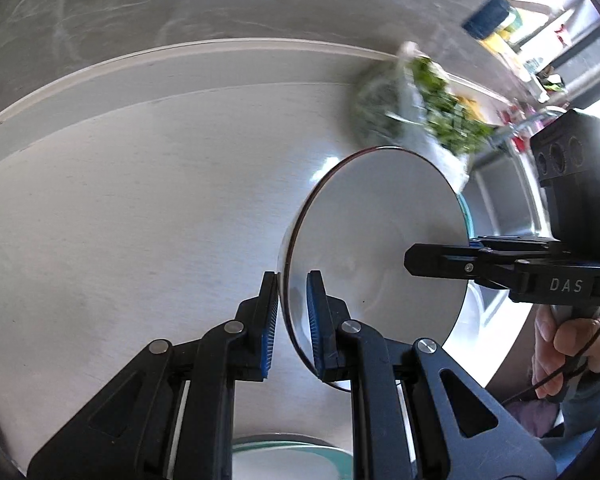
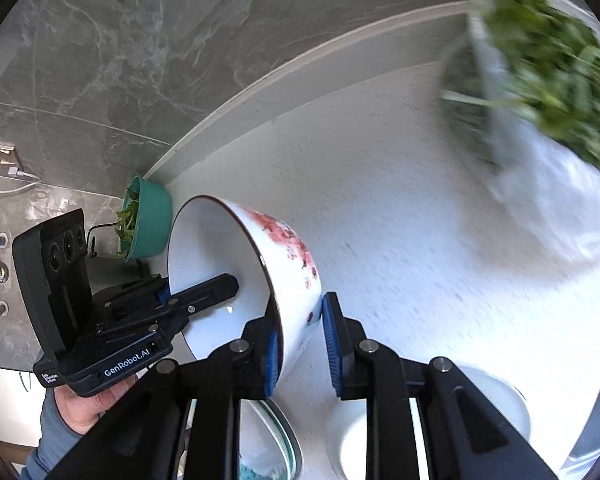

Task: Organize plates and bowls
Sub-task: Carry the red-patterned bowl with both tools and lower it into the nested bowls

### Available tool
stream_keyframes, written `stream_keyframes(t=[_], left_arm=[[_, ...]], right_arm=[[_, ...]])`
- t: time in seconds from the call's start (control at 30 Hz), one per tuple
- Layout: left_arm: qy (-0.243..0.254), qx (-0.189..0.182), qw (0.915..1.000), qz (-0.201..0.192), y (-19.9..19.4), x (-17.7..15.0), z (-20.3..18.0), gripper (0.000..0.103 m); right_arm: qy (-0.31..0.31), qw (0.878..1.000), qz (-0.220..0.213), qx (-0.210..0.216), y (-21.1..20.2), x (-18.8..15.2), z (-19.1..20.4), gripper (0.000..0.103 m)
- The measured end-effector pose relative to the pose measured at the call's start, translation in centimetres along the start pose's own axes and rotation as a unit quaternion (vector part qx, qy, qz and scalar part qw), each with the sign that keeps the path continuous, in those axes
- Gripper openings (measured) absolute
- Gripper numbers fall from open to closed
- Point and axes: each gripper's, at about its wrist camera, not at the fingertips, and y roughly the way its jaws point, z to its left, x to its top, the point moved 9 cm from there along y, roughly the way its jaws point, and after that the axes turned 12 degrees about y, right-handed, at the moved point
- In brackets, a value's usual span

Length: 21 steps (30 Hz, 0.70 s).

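- The bowl (image 2: 236, 280), white with red flowers outside, hung tilted above the counter (image 2: 380, 208), held by both grippers at opposite rim edges.
- The left gripper (image 1: 292, 320) was clamped on the bowl's rim, one pad inside, one outside.
- The right gripper (image 2: 300, 344) pinched the wall likewise.
- Bagged greens (image 2: 548, 80) lay on the counter beyond the bowl.
- White dishes (image 2: 440, 432) sat on the counter below the bowl.
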Motion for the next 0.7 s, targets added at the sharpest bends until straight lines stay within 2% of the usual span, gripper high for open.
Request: stream_keyframes(t=[0.4,0.7], left_arm=[[0.037,-0.016,0.9992,0.006,0.9,-1.2,-10.6,0.014],[0.032,-0.021,0.9989,0.026,3.3,-4.5,-14.3,0.014]], right_arm=[[0.024,1.0,-0.011,0.006,-5.5,-3.2,-5.4,0.022],[0.024,1.0,-0.006,-0.014,-6.7,-5.5,-7.9,0.022]])
